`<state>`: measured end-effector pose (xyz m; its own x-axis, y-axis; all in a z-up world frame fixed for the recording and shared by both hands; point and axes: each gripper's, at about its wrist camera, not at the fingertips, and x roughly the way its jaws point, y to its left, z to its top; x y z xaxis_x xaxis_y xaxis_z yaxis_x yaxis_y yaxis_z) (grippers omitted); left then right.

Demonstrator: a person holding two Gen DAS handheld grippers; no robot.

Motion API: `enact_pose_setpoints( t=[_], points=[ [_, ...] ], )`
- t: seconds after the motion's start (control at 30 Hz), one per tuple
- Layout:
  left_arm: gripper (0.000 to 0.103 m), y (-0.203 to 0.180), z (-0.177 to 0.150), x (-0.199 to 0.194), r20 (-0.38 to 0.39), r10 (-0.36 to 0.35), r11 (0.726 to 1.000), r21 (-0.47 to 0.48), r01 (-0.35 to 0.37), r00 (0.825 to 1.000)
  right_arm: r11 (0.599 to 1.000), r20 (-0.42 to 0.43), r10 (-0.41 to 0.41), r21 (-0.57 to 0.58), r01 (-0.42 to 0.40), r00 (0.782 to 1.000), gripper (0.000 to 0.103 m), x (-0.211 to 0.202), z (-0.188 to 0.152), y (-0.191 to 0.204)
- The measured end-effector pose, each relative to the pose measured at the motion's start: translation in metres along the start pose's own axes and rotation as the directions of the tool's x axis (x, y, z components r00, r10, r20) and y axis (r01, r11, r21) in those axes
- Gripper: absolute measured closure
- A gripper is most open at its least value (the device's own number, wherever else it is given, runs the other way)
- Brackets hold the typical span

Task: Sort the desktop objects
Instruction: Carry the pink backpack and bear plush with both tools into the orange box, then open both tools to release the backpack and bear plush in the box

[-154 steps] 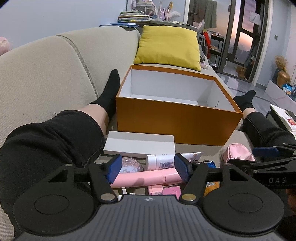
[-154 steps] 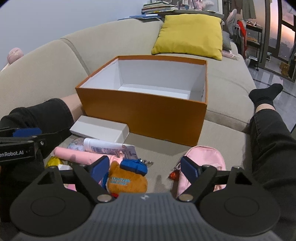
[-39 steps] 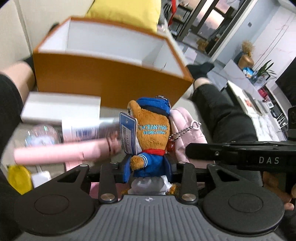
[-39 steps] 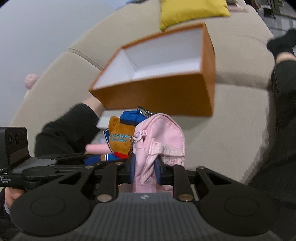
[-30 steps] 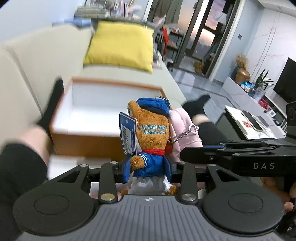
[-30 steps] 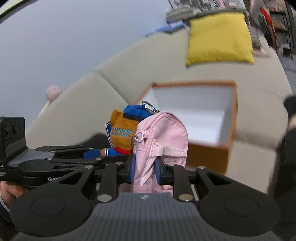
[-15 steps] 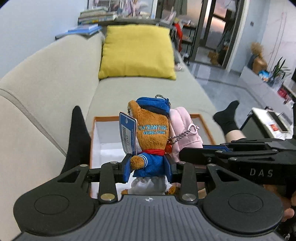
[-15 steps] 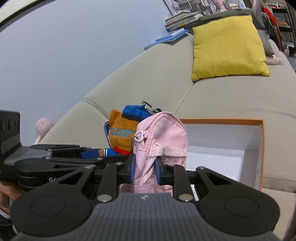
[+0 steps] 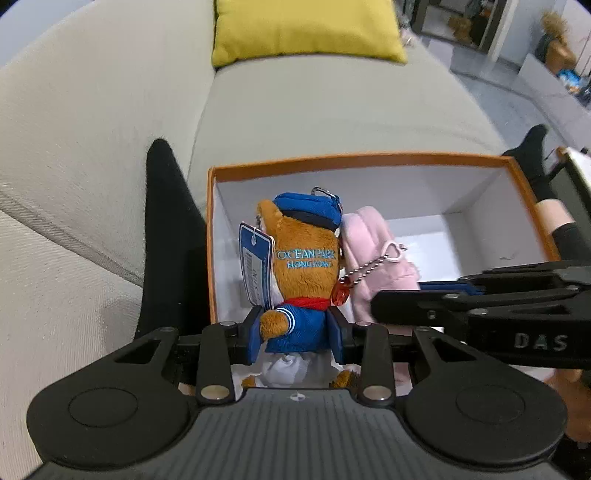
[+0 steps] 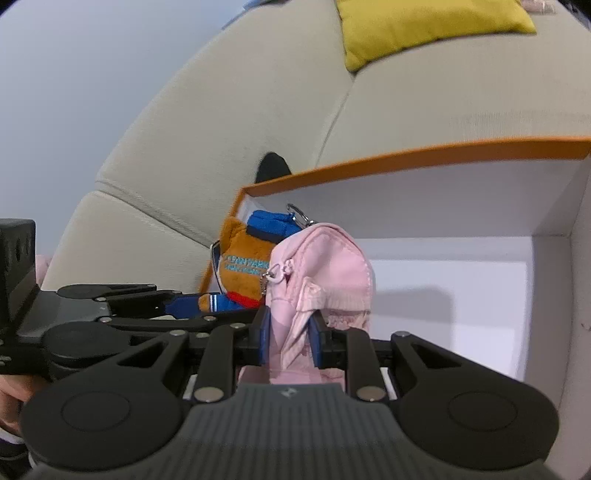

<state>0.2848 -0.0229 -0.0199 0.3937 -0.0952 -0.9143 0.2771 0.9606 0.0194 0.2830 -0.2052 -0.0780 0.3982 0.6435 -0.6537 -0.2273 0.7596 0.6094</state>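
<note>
- A brown plush bear keychain in a blue sailor suit and cap is clamped at its body by the left gripper, whose blue pads are pressed against the suit on both sides.
- The bear is held upright above the open orange cardboard box with a white lining, near the box's left wall; a blue paper tag hangs at its side.
- A small pink fabric backpack-shaped pouch is pinched at its lower part by the right gripper, the fabric being squeezed narrow between the pads.
- The pouch is held just beside the bear, touching it (a bead chain with a red charm runs between the two), and both are seen over the inside of the box.
- The box is set on a beige fabric sofa, with a yellow cushion farther back.
- A leg in a black sock is laid along the box's left side.
</note>
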Motion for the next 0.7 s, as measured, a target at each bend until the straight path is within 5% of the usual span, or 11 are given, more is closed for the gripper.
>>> enact_pose_setpoints(
  t=[0.47,0.7],
  points=[
    [0.062,-0.004,0.018,0.031,-0.042,0.105,0.993,0.051,-0.103,0.994,0.997,-0.047,0.020,0.073,-0.016,0.999,0.081,0.030,0.011,-0.022],
    [0.058,-0.025,0.015,0.038,-0.040,0.223,0.967,0.138,-0.215,0.974,0.995,-0.071,0.035,0.091,-0.028,0.997,0.081,0.048,0.017,-0.028]
  ],
)
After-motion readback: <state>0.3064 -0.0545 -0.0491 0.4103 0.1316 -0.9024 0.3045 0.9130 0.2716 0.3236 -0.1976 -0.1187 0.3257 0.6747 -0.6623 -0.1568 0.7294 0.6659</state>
